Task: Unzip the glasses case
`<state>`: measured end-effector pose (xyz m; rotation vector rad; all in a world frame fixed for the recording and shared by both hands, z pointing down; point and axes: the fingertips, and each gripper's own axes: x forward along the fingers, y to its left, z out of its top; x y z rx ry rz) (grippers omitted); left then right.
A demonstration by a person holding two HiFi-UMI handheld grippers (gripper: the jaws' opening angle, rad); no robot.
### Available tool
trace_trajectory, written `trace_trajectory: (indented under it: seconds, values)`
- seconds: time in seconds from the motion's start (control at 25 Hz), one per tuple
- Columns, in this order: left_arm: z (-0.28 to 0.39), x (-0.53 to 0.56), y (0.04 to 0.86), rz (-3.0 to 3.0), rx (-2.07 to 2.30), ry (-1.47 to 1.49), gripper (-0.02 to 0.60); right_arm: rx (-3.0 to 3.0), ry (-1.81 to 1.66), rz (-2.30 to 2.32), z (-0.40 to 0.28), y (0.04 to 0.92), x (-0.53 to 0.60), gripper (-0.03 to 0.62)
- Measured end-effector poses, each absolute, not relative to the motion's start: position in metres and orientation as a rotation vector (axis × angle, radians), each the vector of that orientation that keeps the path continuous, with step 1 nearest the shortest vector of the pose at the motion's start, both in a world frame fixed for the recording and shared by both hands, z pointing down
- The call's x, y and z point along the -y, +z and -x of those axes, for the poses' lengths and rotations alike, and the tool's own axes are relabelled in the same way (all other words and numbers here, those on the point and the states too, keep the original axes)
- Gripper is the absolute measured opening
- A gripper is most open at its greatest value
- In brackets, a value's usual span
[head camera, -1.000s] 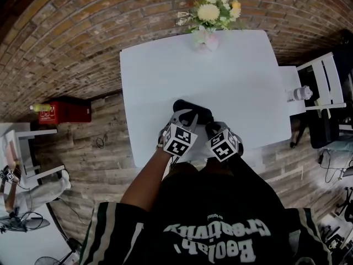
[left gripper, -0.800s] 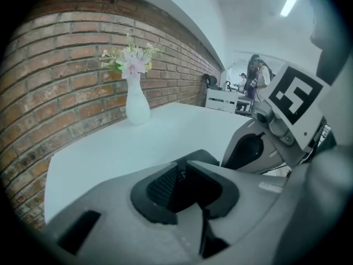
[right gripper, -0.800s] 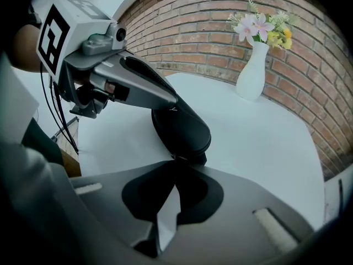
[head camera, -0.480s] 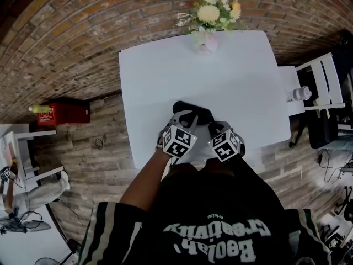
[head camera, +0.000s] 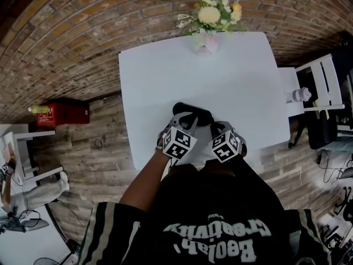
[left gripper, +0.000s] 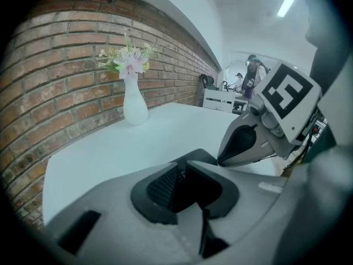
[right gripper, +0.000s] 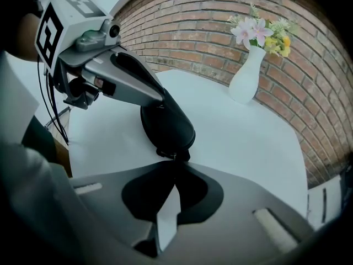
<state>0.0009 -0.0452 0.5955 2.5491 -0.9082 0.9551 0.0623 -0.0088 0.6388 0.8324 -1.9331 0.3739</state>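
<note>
1. One glasses case (head camera: 193, 112): black, oval, smooth-shelled, lying flat on the counter (head camera: 165, 76) near its front edge.
2. One counter: white, matte, rectangular.
3. Left gripper (left gripper: 181, 173): grey moulded shell, with ribbed black pads clamped on one end of the case.
4. Right gripper (right gripper: 175, 162): jaws pressed together, pinching the small zipper pull (right gripper: 174, 155) at the case's other end.
5. One vase (head camera: 205, 42): white, narrow-necked, holding flowers, standing at the counter's far edge beside a rough brick wall (right gripper: 193, 32).

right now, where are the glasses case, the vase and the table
glasses case (right gripper: 171, 127): right gripper view, its black top
vase (right gripper: 245, 79): right gripper view, its white body
table (head camera: 165, 76): head view, bare white top
</note>
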Motion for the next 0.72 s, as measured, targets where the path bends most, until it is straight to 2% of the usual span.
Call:
trace_trajectory:
  seconds: [0.2, 0.72]
  values:
    - [0.0, 0.045, 0.596, -2.553, 0.909, 0.952, 0.057, 1.892, 0.249, -0.787, -0.062, 0.636, 0.008, 0.014]
    - [-0.001, 0.044, 0.596, -2.565, 0.888, 0.967, 0.055, 1.87, 0.221, -0.787, -0.07, 0.637, 0.021, 0.014]
